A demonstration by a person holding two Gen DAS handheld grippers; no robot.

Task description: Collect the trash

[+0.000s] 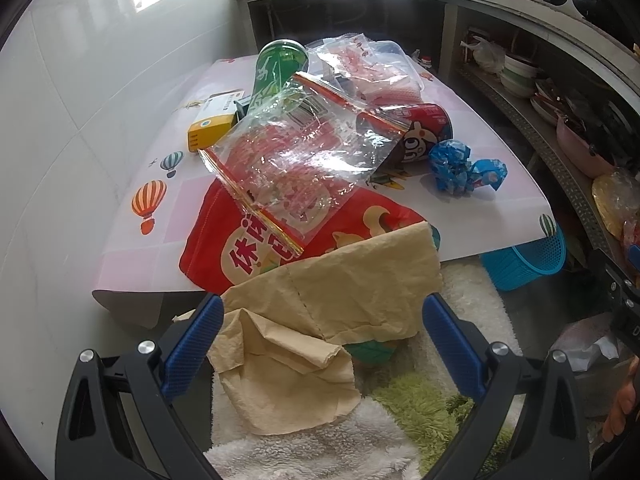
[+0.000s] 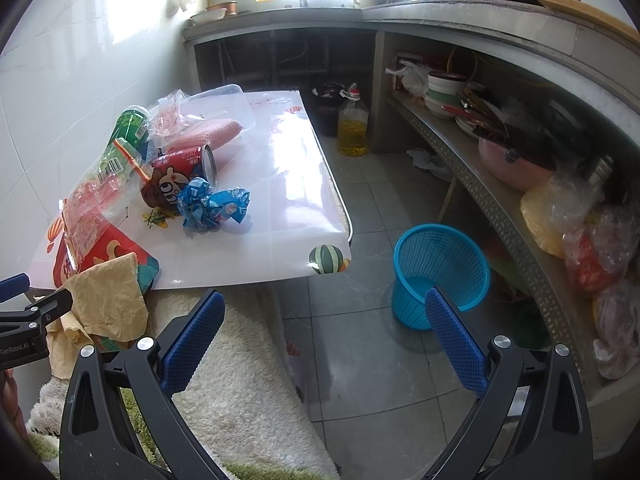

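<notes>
Nearest us in the left wrist view, the left gripper (image 1: 323, 326) has its jaws spread wide around a crumpled tan paper towel (image 1: 316, 320) that hangs off the near edge of the table (image 1: 480, 208); whether a pad touches the paper we cannot tell. The right gripper (image 2: 325, 326), seen in its own view, is also wide open and holds nothing — only floor tile and white rug lie between its fingers.

Past the towel on the table lie a red snack bag (image 1: 248, 248), then a clear zip bag (image 1: 296, 152), with a crumpled blue wrapper (image 1: 460, 166) at about two o'clock, just beside a tipped red can (image 1: 424, 124). Farther back stand a green can (image 1: 276, 72) and a yellow box (image 1: 212, 124) — the box shows only in the left view.

Only the right view shows the whole blue basket (image 2: 440, 272), upright on the floor at one o'clock, and an oil bottle (image 2: 352, 128) beyond.
</notes>
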